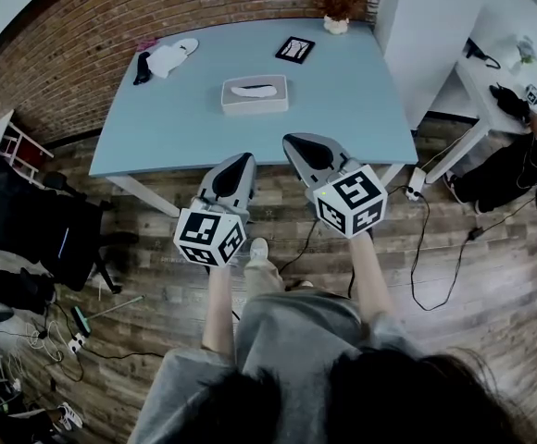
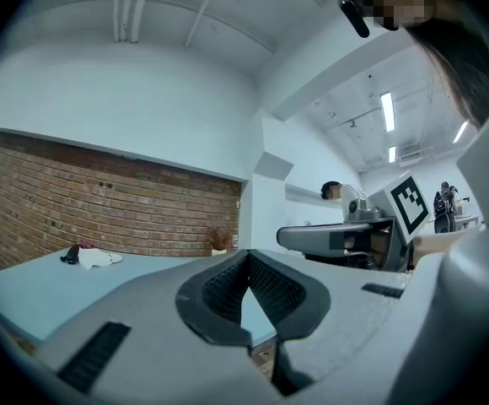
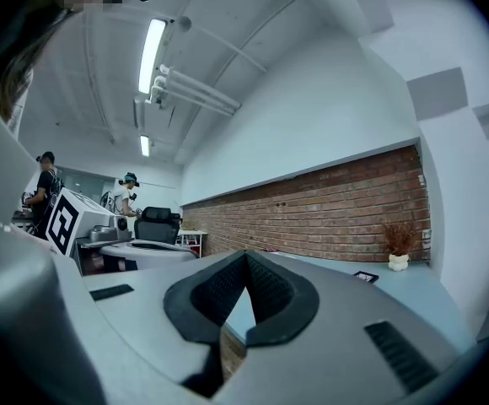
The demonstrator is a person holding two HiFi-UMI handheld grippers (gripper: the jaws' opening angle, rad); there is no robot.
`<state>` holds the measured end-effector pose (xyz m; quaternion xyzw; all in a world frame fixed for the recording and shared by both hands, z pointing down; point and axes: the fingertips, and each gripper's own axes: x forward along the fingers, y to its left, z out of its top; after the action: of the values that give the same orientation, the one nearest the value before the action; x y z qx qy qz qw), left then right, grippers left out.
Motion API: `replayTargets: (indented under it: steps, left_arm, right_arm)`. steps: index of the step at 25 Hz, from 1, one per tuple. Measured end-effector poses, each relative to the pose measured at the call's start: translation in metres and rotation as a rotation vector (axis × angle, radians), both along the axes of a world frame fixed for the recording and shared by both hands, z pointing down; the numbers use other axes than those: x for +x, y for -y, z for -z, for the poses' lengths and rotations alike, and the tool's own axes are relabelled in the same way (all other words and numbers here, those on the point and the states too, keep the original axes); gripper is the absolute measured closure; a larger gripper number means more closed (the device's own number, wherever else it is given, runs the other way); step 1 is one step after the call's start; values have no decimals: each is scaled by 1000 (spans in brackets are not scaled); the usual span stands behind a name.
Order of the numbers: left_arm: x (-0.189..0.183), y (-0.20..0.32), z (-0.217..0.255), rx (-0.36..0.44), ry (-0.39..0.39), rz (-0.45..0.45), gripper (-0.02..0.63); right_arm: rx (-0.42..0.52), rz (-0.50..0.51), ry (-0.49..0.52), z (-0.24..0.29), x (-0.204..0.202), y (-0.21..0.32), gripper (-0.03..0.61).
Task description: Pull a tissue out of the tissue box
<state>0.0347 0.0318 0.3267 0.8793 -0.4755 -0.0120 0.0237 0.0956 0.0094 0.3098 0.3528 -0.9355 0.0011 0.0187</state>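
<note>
A grey tissue box (image 1: 255, 95) lies near the middle of the light blue table (image 1: 157, 137), with a white tissue (image 1: 253, 89) showing in its top slot. Both grippers hang level over the wooden floor, just short of the table's near edge and well apart from the box. My left gripper (image 1: 236, 166) (image 2: 249, 253) has its jaws together with nothing between them. My right gripper (image 1: 307, 146) (image 3: 246, 256) is shut and empty too. Neither gripper view shows the box; the jaws block the table's middle.
A white cloth (image 1: 168, 59) and a dark item lie at the table's far left, a black framed card (image 1: 294, 49) and a potted dried plant (image 1: 337, 7) at the back. A black chair (image 1: 37, 234) stands left, a white desk (image 1: 486, 91) right, cables (image 1: 421, 248) on the floor.
</note>
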Motion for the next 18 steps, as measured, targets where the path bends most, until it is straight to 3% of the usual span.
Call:
replayTargets:
  steps: [8,18]
  left_arm:
    - [-4,9,1,-22,21,12,611]
    - [-21,57,-9,-50,23,14,611]
  right_arm:
    - [-21,0,32,2,-2,17,580]
    - [-36,-2,19,-5,-20,66,580]
